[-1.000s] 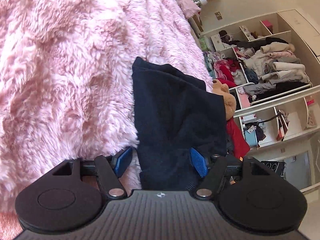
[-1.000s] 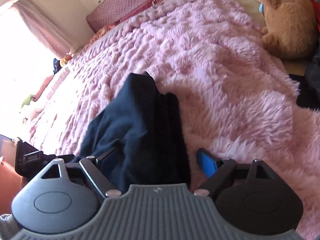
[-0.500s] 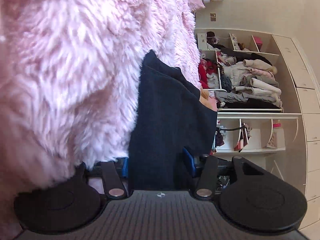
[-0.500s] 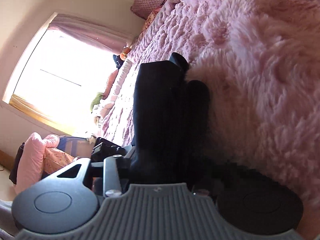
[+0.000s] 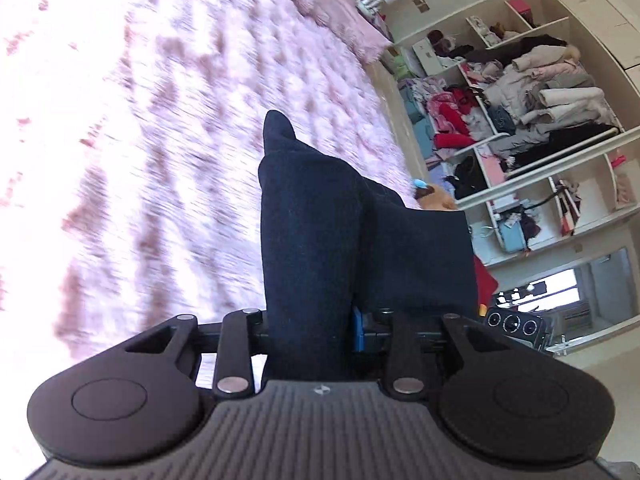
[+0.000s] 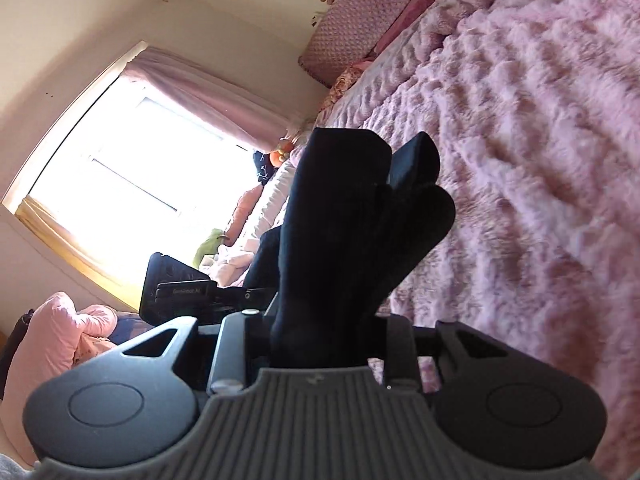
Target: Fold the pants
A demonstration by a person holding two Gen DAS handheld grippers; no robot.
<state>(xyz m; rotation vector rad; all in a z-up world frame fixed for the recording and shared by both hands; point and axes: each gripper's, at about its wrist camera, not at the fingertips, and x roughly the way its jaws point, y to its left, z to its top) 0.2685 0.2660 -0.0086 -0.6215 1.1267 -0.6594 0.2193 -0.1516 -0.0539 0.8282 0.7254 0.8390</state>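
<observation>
Broadly, a fluffy pink fur bedspread fills most of both views and serves as my landmark. Beyond its far edge in the left wrist view stands a cream open-shelf wardrobe stuffed with heaps of clothing. In the right wrist view, a bright window with mauve curtains sits off the other side of the bedspread, and a pink quilted headboard cushion leans at its top end.

Dark navy fabric pants are bunched and lifted above the bedspread, held between my two tools. From the left they rise as a thick fold narrowing to a point, with a flatter panel spreading toward the wardrobe. From the right they look almost black, gathered into several rounded folds.

My left gripper is clamped onto the pants; the cloth fills the narrow gap between its black fingers, and one blue pad presses against it. My right gripper is likewise closed on the pants, its fingers drawn tight to either side of the bundle.

A small tan plush toy peeks out just past the pants, at the bedspread's edge near the wardrobe.
</observation>
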